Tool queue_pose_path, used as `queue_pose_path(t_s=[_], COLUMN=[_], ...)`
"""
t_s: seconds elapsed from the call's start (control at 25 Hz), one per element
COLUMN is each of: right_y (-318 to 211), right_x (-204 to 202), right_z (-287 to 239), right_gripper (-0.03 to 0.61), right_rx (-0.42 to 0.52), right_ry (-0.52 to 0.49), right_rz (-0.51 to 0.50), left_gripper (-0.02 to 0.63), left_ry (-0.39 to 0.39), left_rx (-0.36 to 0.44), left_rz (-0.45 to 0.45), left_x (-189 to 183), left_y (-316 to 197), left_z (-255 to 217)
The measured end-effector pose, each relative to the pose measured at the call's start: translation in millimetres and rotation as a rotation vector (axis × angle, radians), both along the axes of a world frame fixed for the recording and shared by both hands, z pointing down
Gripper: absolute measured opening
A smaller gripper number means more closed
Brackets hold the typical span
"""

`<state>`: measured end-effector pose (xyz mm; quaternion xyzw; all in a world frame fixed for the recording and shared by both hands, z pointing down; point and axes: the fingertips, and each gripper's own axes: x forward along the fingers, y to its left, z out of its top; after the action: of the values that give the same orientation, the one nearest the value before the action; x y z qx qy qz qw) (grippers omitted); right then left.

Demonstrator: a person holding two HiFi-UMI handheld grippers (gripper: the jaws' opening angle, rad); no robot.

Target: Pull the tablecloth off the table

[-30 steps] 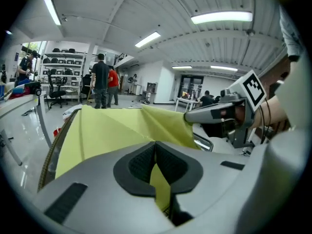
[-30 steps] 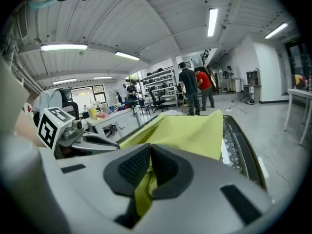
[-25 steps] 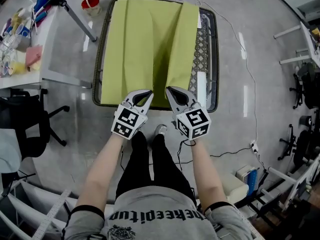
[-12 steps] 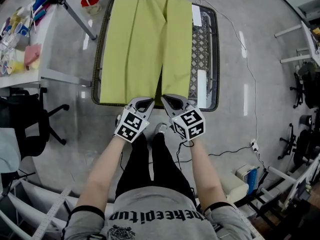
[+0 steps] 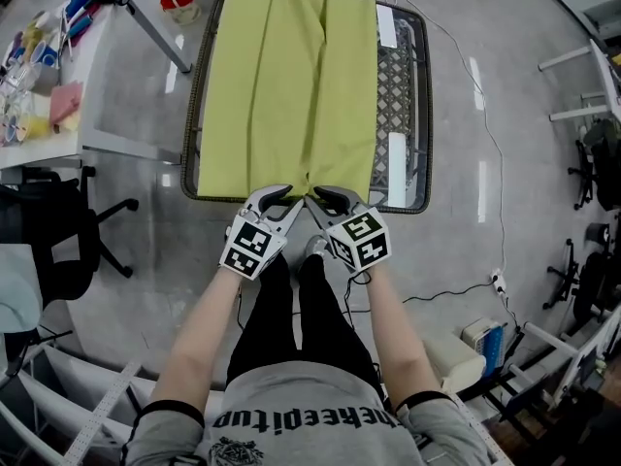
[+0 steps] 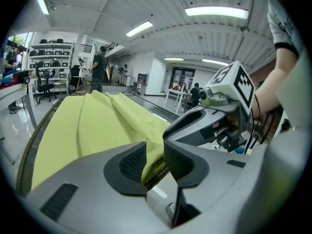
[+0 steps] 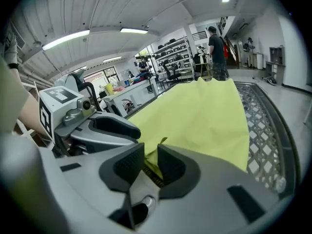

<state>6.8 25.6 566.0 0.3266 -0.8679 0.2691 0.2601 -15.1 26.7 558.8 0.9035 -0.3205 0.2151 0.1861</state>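
A yellow-green tablecloth lies over the left and middle of a dark woven-rim table, with long folds running away from me. My left gripper and right gripper sit side by side at the cloth's near edge. In the left gripper view the left gripper has just been opening, and the cloth hem lies loose in the gap between the pads. The right gripper has likewise just been opening, with a pinch of cloth standing between its parted pads.
The table's right side shows bare lattice with two white strips. A white desk with clutter stands at left, a red bucket behind it, a black chair nearer. A cable runs over the floor at right.
Both grippers came down and closer together at the table's near edge. The raised cloth fold between them has sunk flatter. Both pairs of jaws, shut before, now stand apart.
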Motion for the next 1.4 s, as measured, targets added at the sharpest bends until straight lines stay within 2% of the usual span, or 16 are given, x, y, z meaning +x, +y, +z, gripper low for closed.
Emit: queue_pose_path(t_s=[0.12, 0.32, 0.48, 0.6, 0.76, 0.92, 1.0, 1.12, 1.4], right_y=[5, -2, -12, -17, -17, -15, -15, -15, -19], right_x=[1, 10, 32, 57, 87, 98, 97, 90, 72], right_z=[-1, -17, -31, -34, -31, -31, -32, -33, -34], right_gripper=[0.109, 0.117, 0.121, 0.121, 0.123, 0.123, 0.123, 0.123, 0.123], right_rx=[-0.006, 0.025, 0.063, 0.073, 0.065, 0.064, 0.065, 0.068, 0.076], right_ry=[-0.024, -0.079, -0.095, -0.083, -0.066, -0.064, -0.070, -0.080, -0.088], right_rz=[0.014, 0.088, 0.161, 0.221, 0.292, 0.327, 0.330, 0.325, 0.308], left_gripper=[0.147, 0.147, 0.147, 0.147, 0.147, 0.147, 0.156, 0.168, 0.175], left_ry=[0.040, 0.068, 0.064, 0.020, -0.059, -0.133, -0.156, -0.178, -0.245], left_rx=[-0.007, 0.045, 0.071, 0.070, 0.027, -0.036, -0.068, -0.112, -0.180], left_rz=[-0.026, -0.103, -0.206, -0.304, -0.451, -0.615, -0.668, -0.693, -0.639], left_x=[-8, -27, -56, -91, -146, -197, -213, -222, -216], left_y=[2, -7, -20, -28, -32, -27, -23, -18, -22], left_z=[-2, -17, -25, -21, -4, 17, 28, 42, 63])
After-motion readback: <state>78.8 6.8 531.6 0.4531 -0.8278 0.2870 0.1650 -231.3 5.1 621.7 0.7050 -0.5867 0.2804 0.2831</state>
